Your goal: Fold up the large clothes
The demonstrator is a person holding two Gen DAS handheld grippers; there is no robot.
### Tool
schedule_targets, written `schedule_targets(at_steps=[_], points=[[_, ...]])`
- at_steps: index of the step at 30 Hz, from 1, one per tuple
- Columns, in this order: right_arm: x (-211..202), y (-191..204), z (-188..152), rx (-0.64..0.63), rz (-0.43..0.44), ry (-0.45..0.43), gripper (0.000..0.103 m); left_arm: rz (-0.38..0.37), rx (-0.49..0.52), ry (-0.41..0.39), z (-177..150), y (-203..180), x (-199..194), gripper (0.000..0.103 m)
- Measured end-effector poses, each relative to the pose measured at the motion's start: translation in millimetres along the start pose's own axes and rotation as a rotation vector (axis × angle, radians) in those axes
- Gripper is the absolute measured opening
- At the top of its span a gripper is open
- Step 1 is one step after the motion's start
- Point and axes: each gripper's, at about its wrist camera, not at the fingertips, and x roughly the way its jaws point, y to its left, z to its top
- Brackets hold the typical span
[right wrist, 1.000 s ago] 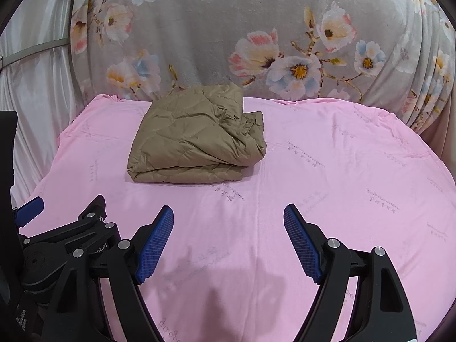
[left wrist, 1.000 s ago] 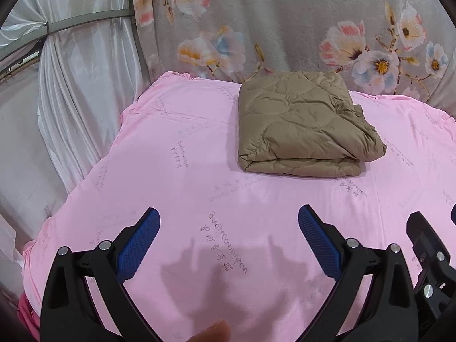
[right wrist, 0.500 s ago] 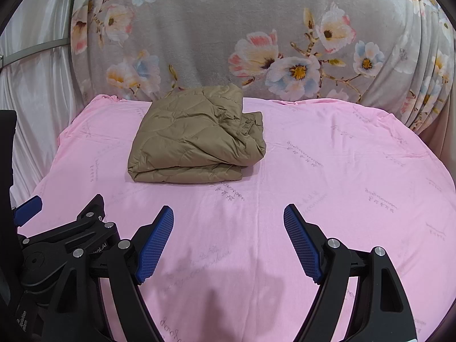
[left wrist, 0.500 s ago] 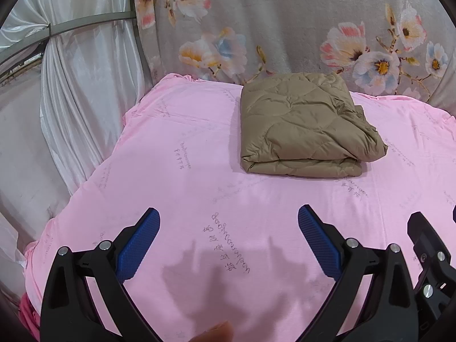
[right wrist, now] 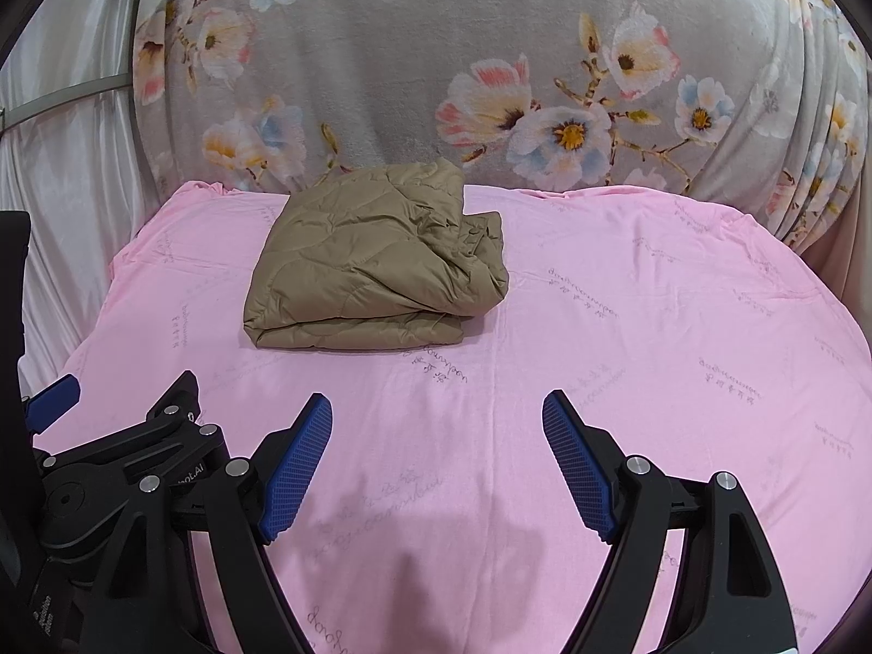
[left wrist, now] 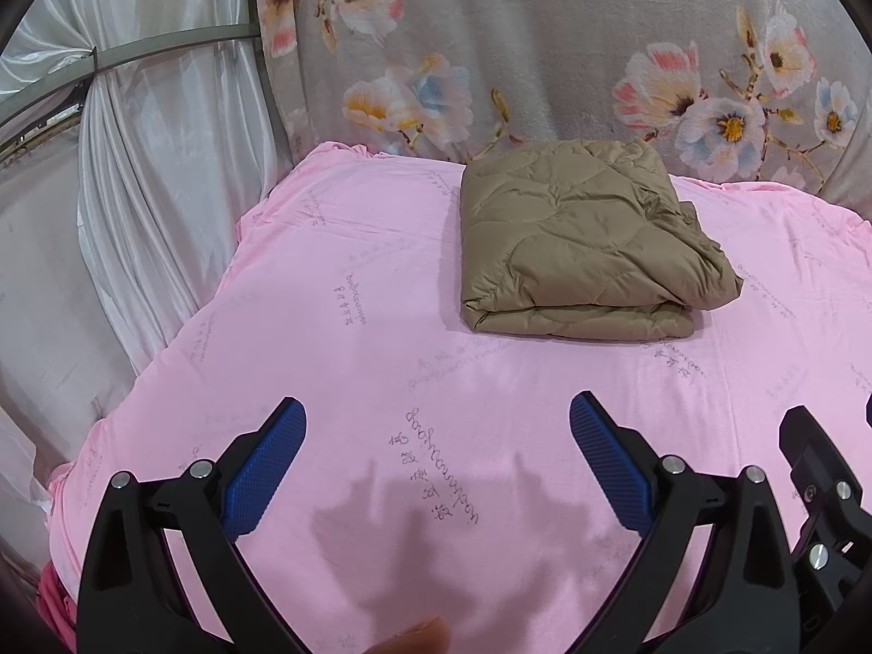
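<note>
Since the tan quilted padded jacket (left wrist: pixel 577 250) already lies as a squat folded bundle on the pink printed bedsheet (left wrist: pixel 381 338), the step in hand looks like a check or a finish. Its rumpled right edge is the one part worth tidying: I would approach low, pinch only the loose outer layer and smooth it inward without dragging the bundle. Well short of the jacket, on the near side, the left gripper (left wrist: pixel 436 463) and right gripper (right wrist: pixel 436 458) both hang over bare sheet, blue pads spread wide, holding nothing. Behind the jacket hangs a grey floral blanket (right wrist: pixel 436 82); left of it, white satin curtains (left wrist: pixel 136 191).
</note>
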Motion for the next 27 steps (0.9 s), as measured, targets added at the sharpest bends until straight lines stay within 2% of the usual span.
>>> schedule_targets(at_steps=[27], points=[[-0.1,-0.8,0.4,0.001,0.001,-0.002,0.078,0.000,0.001,-0.001,0.3,2.3,0.9,0.094]])
